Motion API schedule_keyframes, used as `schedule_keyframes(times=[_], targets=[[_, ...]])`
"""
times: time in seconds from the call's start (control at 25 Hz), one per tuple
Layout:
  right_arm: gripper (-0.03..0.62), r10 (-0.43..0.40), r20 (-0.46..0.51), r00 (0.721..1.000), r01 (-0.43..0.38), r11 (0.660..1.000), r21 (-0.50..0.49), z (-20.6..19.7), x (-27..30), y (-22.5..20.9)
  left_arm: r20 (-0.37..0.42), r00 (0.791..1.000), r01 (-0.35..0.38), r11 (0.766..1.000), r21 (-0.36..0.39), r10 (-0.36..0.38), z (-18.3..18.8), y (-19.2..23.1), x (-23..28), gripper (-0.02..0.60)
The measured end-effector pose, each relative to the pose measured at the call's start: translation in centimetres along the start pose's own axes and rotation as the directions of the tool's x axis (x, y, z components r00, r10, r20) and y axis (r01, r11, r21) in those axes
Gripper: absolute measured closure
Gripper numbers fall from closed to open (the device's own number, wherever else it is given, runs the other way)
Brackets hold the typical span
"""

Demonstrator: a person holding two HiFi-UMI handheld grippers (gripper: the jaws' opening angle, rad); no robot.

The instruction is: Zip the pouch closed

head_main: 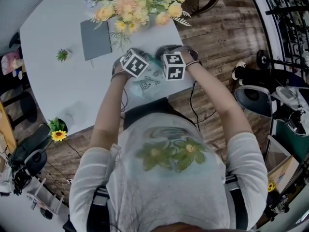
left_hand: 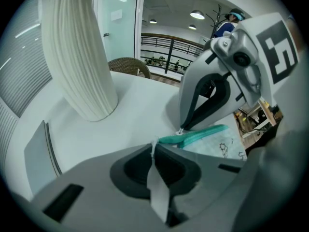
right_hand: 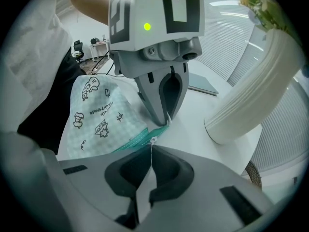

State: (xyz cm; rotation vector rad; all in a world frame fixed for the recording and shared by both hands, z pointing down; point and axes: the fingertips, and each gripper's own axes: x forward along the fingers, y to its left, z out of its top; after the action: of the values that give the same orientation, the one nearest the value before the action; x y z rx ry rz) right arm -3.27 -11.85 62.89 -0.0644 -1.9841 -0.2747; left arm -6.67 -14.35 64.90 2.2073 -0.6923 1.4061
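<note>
Your left gripper (left_hand: 154, 146) has its jaws pressed together, pinching the pouch (right_hand: 96, 117) at the end of its teal zipper (left_hand: 205, 132). This is likely an anchor to keep the fabric taut. Your right gripper (right_hand: 151, 149) is clamped on the zipper pull (right_hand: 153, 140), just beside the left's tips. The pouch rests on the table (head_main: 53, 33), trailing back from both tools.

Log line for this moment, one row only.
left gripper: shut on pouch end | right gripper: shut on zipper pull | pouch: on table by vase
</note>
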Motion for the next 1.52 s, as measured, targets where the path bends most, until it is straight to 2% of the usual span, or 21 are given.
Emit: schedule_keyframes(times=[1.52], targets=[[0.574,0.010,-0.019,1.000,-0.010,1.000,-0.006,-0.7,-0.5,1.8,0.014,0.999,-0.032,0.999,0.001,0.032,-0.1,-0.1,-0.1,0.558]])
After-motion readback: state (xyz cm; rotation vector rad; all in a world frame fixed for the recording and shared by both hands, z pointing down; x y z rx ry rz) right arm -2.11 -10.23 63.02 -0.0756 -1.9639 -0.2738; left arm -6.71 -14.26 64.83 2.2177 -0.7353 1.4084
